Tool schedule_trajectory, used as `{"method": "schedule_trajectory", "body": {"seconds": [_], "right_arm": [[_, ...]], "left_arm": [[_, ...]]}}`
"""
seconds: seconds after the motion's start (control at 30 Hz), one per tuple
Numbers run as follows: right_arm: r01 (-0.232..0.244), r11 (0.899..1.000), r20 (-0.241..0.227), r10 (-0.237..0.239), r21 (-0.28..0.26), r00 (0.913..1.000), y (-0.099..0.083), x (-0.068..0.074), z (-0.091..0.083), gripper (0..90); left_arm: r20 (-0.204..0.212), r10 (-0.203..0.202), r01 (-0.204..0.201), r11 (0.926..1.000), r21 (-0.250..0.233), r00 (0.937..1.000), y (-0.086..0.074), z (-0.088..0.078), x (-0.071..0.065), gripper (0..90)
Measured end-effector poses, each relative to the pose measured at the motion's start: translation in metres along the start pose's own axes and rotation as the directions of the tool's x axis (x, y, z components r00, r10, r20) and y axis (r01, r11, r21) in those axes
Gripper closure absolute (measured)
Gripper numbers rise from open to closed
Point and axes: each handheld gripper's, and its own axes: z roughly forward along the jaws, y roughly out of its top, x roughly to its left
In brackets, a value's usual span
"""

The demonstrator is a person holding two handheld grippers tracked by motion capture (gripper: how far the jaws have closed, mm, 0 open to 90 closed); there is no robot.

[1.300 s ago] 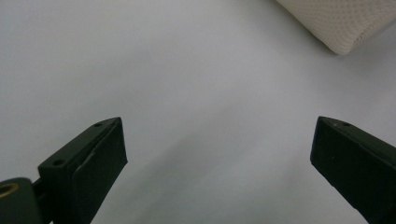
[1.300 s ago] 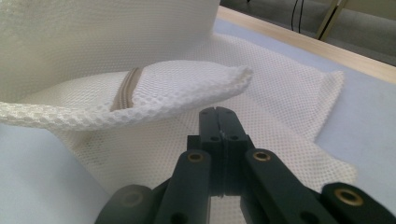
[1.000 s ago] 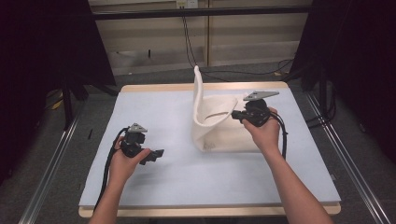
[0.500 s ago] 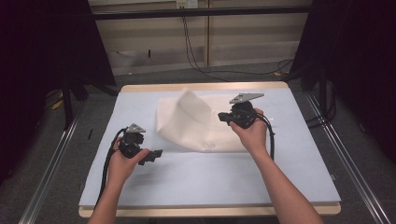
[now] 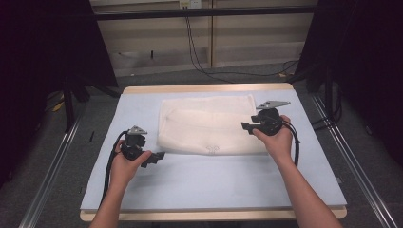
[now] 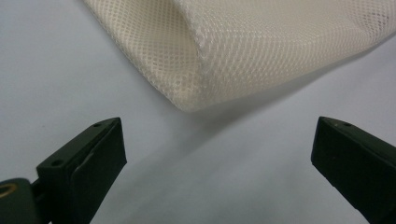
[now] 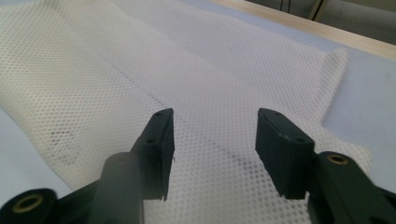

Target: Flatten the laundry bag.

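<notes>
A cream mesh bag (image 5: 209, 126) lies flat on the pale blue mat (image 5: 214, 175) at the table's middle. My right gripper (image 5: 244, 127) hovers over the bag's right part. Its jaws have just been opening, and in the right gripper view (image 7: 215, 116) they stand apart above the mesh (image 7: 140, 84) with nothing between them. My left gripper (image 5: 159, 156) rests on the mat just off the bag's near left corner. In the left gripper view (image 6: 217, 128) its jaws are wide open, with the folded corner of the mesh (image 6: 261, 51) a little ahead of them and apart from them.
The mat covers a wooden table whose far edge (image 5: 204, 89) shows behind the bag. Metal rails (image 5: 52, 166) run along the floor on both sides. Bare mat stretches in front of the bag, between the forearms.
The bag, held up on edge by my right gripper a second ago, has swung over to the left and now lies flat. The right jaws have let go. My left gripper has not moved.
</notes>
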Motion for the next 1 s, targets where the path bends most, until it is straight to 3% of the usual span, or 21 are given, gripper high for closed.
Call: {"method": "schedule_trajectory", "body": {"seconds": [0.13,0.23,0.33,0.4,0.47,0.5,0.6,0.73,0.77,0.8,0.83,0.87,1.0], "right_arm": [[-0.026,1.000,0.010,0.026,0.000,0.9996,-0.010,-0.011,-0.003,43.1],[-0.030,0.999,0.025,0.030,0.026,0.9993,-0.016,-0.018,-0.002,40.2],[-0.041,0.999,0.028,0.041,0.018,0.9988,-0.019,-0.022,-0.002,39.9],[-0.075,0.997,0.036,0.074,0.027,0.9966,-0.024,-0.029,-0.001,39.8],[-0.077,0.997,0.039,0.076,0.026,0.9964,-0.025,-0.031,-0.001,40.3],[-0.075,0.997,0.044,0.074,0.026,0.9963,-0.027,-0.033,-0.001,41.9],[-0.093,0.995,0.048,0.092,0.029,0.9946,-0.031,-0.038,0.000,41.4],[-0.119,0.992,0.067,0.116,0.040,0.9910,-0.033,-0.041,0.003,39.6],[-0.123,0.992,0.074,0.119,0.043,0.9901,-0.033,-0.042,0.003,39.1],[-0.127,0.991,0.074,0.124,0.048,0.9896,-0.034,-0.042,0.004,39.0],[-0.124,0.991,0.091,0.119,0.053,0.9888,-0.036,-0.044,0.005,38.3],[-0.128,0.990,0.089,0.123,0.053,0.9884,-0.037,-0.044,0.005,38.2],[-0.162,0.985,0.074,0.158,0.062,0.9847,-0.044,-0.047,0.006,38.3]], "left_arm": [[-0.018,-0.010,0.009,0.9999,-0.011,0.9998,0.002,0.001,0.000,2.2],[-0.011,-0.021,0.021,0.9996,-0.019,0.9997,0.006,0.004,0.000,1.8],[-0.012,-0.030,0.030,0.9989,-0.037,0.9995,0.009,0.005,0.000,1.6],[-0.028,-0.060,0.058,0.9964,-0.062,0.9978,0.013,0.006,0.004,0.7],[-0.028,-0.071,0.069,0.9955,-0.065,0.9971,0.014,0.006,0.007,0.4],[-0.019,-0.099,0.098,0.9923,-0.077,0.9949,0.015,0.007,0.008,0.4],[-0.021,-0.097,0.096,0.9926,-0.076,0.9950,0.018,0.009,0.010,1.6],[-0.027,-0.078,0.076,0.9954,-0.059,0.9966,0.020,0.015,0.009,12.1],[-0.057,-0.069,0.065,0.9960,-0.060,0.9960,0.019,0.018,0.009,12.1],[-0.061,-0.056,0.053,0.9969,-0.058,0.9965,0.020,0.018,0.008,16.1],[-0.038,-0.043,0.041,0.9977,-0.053,0.9983,0.020,0.022,0.010,30.2],[-0.043,-0.036,0.035,0.9986,-0.040,0.9984,0.020,0.023,0.009,30.7],[-0.047,-0.049,0.047,0.9985,-0.026,0.9977,0.019,0.026,0.011,40.8]]}}
